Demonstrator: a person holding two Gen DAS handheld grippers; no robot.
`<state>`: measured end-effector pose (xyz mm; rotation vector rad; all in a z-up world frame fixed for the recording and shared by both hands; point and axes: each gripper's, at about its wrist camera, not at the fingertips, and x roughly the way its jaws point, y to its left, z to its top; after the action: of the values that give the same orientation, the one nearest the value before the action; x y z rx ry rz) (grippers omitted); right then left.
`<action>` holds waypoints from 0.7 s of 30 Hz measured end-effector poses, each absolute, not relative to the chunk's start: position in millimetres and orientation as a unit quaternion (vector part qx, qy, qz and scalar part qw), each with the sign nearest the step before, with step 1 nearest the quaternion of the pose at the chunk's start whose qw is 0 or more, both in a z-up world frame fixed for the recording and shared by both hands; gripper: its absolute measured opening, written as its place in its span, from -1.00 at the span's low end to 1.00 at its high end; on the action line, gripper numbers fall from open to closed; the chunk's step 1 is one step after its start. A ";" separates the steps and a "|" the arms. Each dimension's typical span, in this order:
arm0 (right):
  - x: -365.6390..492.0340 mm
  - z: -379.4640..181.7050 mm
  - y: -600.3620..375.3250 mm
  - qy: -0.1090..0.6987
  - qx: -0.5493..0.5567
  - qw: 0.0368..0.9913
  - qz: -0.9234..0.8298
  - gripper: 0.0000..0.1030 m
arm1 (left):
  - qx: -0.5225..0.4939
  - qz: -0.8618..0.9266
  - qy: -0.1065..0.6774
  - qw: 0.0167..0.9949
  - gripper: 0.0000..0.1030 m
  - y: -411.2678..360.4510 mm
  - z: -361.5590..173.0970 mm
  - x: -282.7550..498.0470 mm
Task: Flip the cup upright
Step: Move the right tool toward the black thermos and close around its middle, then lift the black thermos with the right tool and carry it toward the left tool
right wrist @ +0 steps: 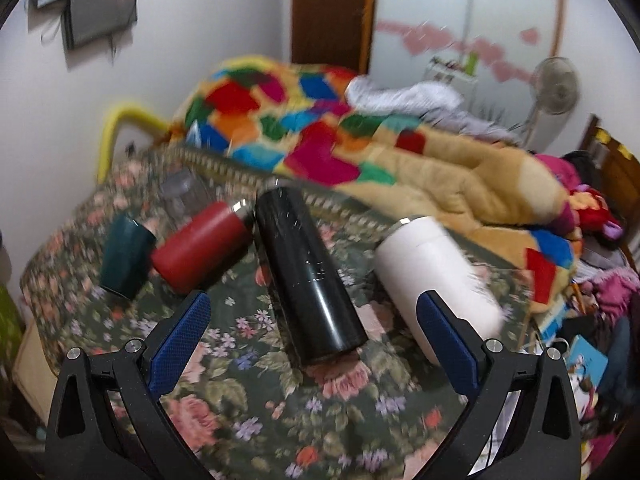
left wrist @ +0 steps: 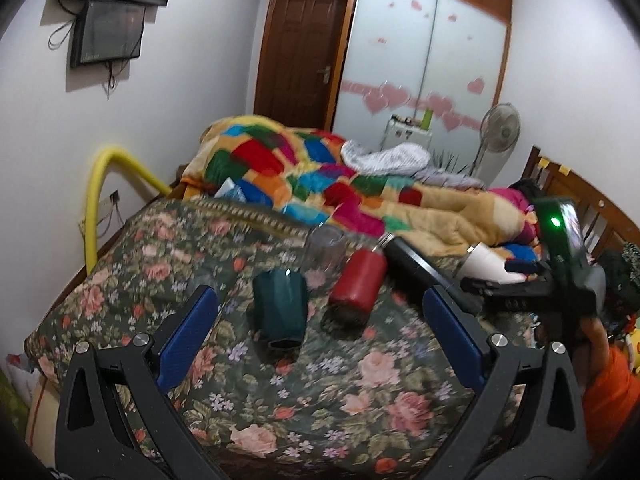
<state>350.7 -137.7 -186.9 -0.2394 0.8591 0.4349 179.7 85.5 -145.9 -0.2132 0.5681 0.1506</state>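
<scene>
1. Left gripper (left wrist: 318, 300) spread wide, empty; green cup (left wrist: 281, 309) lies centre frame on the bed (left wrist: 340, 392), just ahead.
2. Long axis runs away (rim nearest?).
3. Right gripper (right wrist: 312, 312) spread, straddling the black flask (right wrist: 310, 276).

Looking along the right gripper (right wrist: 314, 316), jaws spread wide, nothing between the blue fingers (right wrist: 180, 344). Dead ahead at twelve o'clock, a black bottle (right wrist: 310, 276) lying on its side on the floral bedspread (right wrist: 248, 404), base toward the camera. At one o'clock, a white cup (right wrist: 436, 276) on its side, partly behind the right finger; contact impossible to tell through the motion blur. At eleven o'clock, a red bottle (right wrist: 202, 246) on its side, its far end beside the black bottle's neck. At ten o'clock, a dark green cup (right wrist: 126, 258) tipped over. Behind those, a clear glass (right wrist: 184, 196), blurred. Farther back, a patchwork quilt (right wrist: 320, 140) heaped on the bed.
</scene>
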 end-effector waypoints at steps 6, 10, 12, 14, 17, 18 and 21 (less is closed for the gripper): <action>395.9 -226.9 -116.7 0.481 -0.147 0.834 0.227 0.81 | -0.111 0.083 0.307 0.941 1.00 94.8 -167.5 189.4; 414.1 -250.1 -106.6 0.522 -0.165 0.804 0.231 0.59 | -0.112 0.088 0.312 0.939 1.00 99.2 -173.8 190.9; 423.1 -255.5 -103.9 0.536 -0.168 0.793 0.236 0.50 | -0.111 0.090 0.313 0.939 1.00 100.4 -175.6 191.4; 428.0 -259.9 -100.6 0.543 -0.173 0.787 0.235 0.49 | -0.111 0.092 0.314 0.938 1.00 101.1 -176.1 191.2; 429.9 -265.2 -96.1 0.551 -0.181 0.780 0.233 0.44 | -0.112 0.093 0.313 0.938 1.00 102.9 -176.6 191.4; 429.7 -266.5 -94.8 0.552 -0.187 0.779 0.231 0.44 | -0.113 0.093 0.313 0.938 1.00 103.3 -176.6 190.9; 433.8 -270.8 -89.5 0.551 -0.202 0.777 0.227 0.37 | -0.113 0.094 0.312 0.939 1.00 103.1 -175.9 190.0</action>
<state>433.8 -89.5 -270.8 -0.4362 1.1931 0.4909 190.0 103.1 -175.9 -0.2314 0.6365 0.1928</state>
